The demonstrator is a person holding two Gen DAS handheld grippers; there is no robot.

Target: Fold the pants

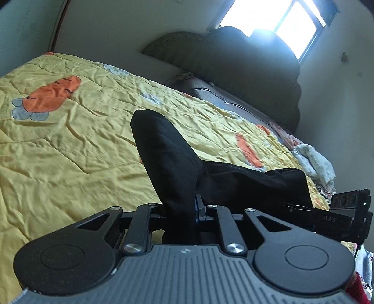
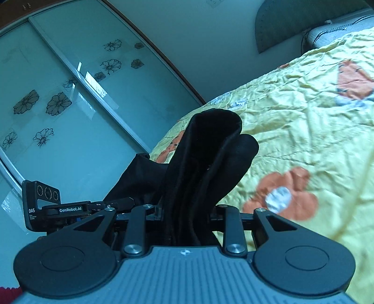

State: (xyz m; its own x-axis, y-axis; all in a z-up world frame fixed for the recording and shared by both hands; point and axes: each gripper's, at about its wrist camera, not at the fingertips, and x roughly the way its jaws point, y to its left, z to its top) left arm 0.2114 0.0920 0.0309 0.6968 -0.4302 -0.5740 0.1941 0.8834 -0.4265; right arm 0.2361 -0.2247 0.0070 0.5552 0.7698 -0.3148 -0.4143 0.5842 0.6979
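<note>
The black pants (image 1: 173,163) are lifted above the yellow quilt. My left gripper (image 1: 180,208) is shut on one bunched end of them, and the cloth stands up between its jaws. From there a band of black cloth runs right to the right gripper's body (image 1: 346,210) at the frame edge. In the right wrist view my right gripper (image 2: 187,215) is shut on a thicker, layered fold of the pants (image 2: 210,159). The left gripper's body (image 2: 46,203) shows at the left there. The fingertips of both grippers are hidden by cloth.
A yellow quilt (image 1: 70,140) with orange carrot prints covers the bed. Dark cushions (image 1: 245,65) and a headboard lie at the far end under a bright window (image 1: 280,21). Light folded cloth (image 1: 315,161) lies at the bed's right side. Glass wardrobe doors (image 2: 70,93) with flower prints stand behind.
</note>
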